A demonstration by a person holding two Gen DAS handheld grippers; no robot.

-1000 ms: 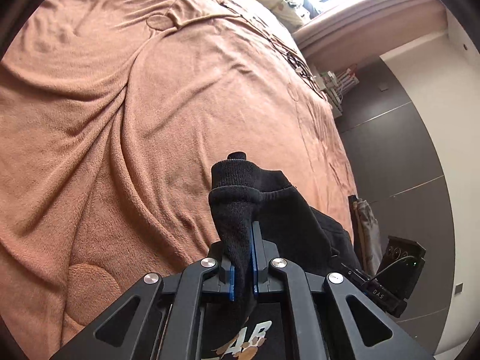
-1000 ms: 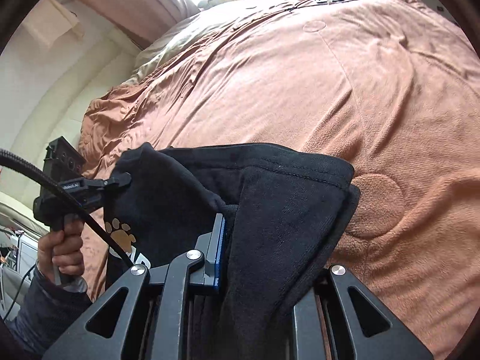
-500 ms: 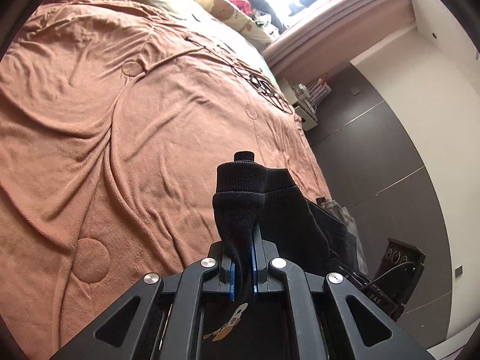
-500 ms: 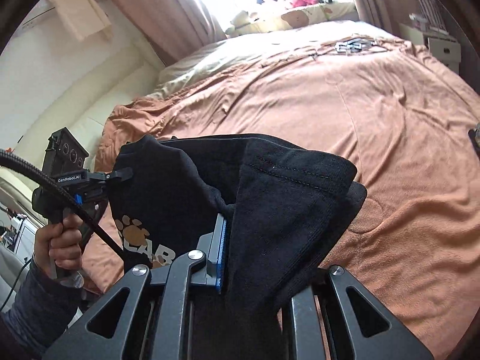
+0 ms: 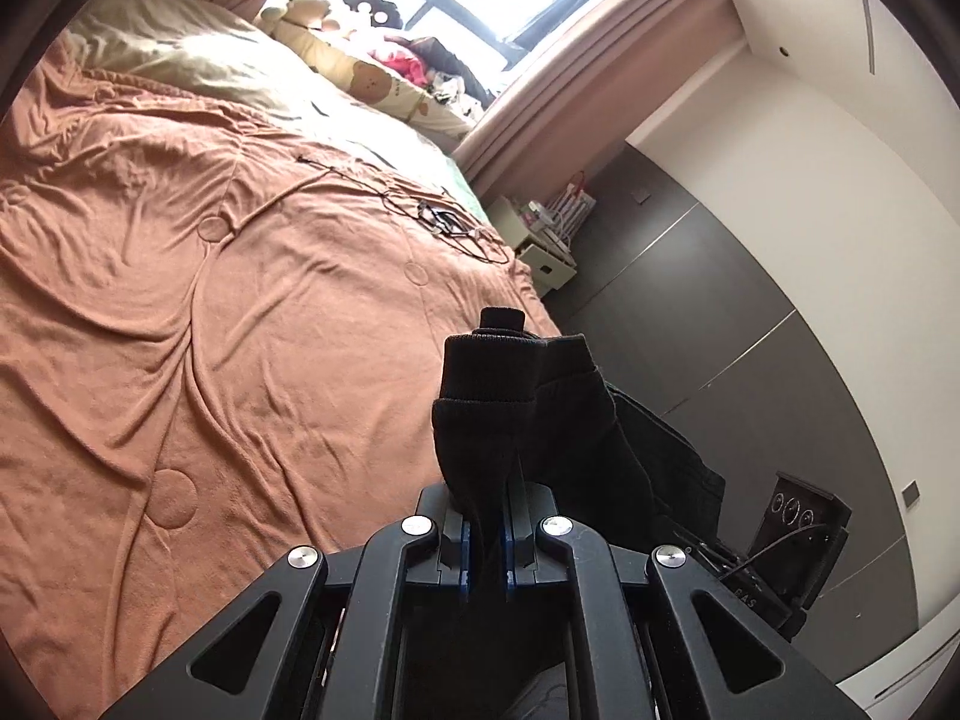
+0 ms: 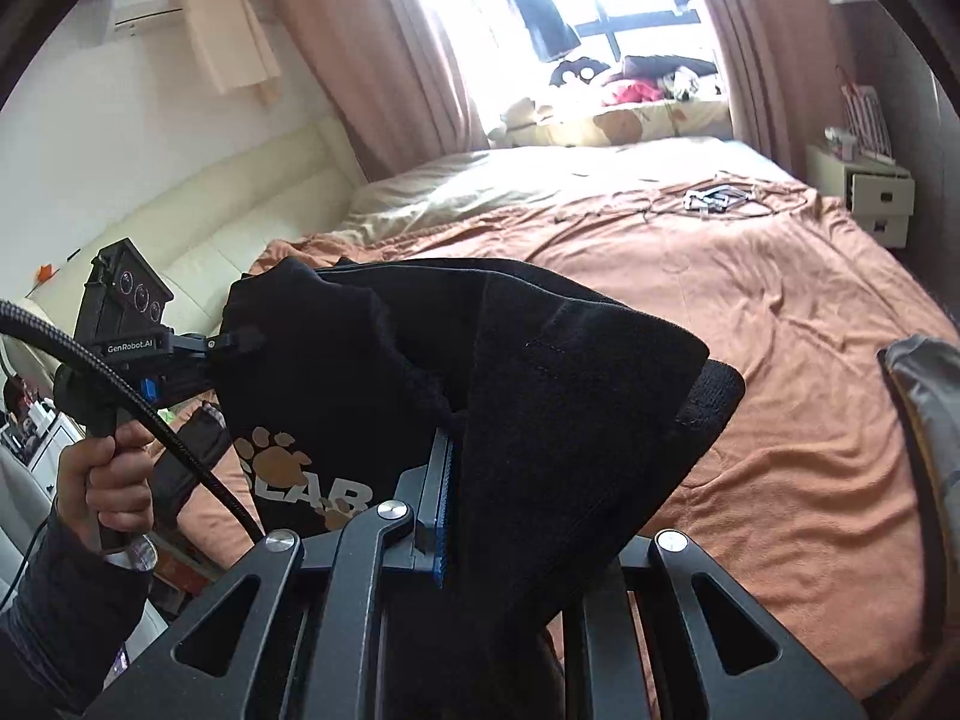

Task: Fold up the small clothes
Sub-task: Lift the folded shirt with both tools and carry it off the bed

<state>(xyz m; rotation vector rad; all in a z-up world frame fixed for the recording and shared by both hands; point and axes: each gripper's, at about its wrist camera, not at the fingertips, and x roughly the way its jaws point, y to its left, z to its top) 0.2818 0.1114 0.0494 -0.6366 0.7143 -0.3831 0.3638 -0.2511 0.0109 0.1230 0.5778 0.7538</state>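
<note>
An orange-brown blanket (image 5: 252,324) covers the bed and lies bare in front of both cameras, rumpled in long creases, with a cable and some small gear (image 6: 717,199) near the far side by the pillows. Above its near edge hangs the task's thing, a small black sweatshirt (image 6: 540,396) with an orange paw print and the letters "LAB" on the front, clear of the blanket and stretched between the two tools.

The left gripper (image 5: 487,531) is pinched tight on a ribbed cuff or hem that bunches up above its blue pads. The right gripper (image 6: 465,504) is clamped on a thicker fold of the same garment, which drapes over and hides its right finger. In the right wrist view a hand (image 6: 111,480) grips the handle of the left tool.

By my reading this is the pick-up-and-spread step: the garment is lifted but not yet laid flat, so folding proper has not begun. The next move calls for keeping both pinches firm, drawing the two held points apart until the cloth hangs smooth, then lowering it onto an open stretch of blanket without bunching.
</note>
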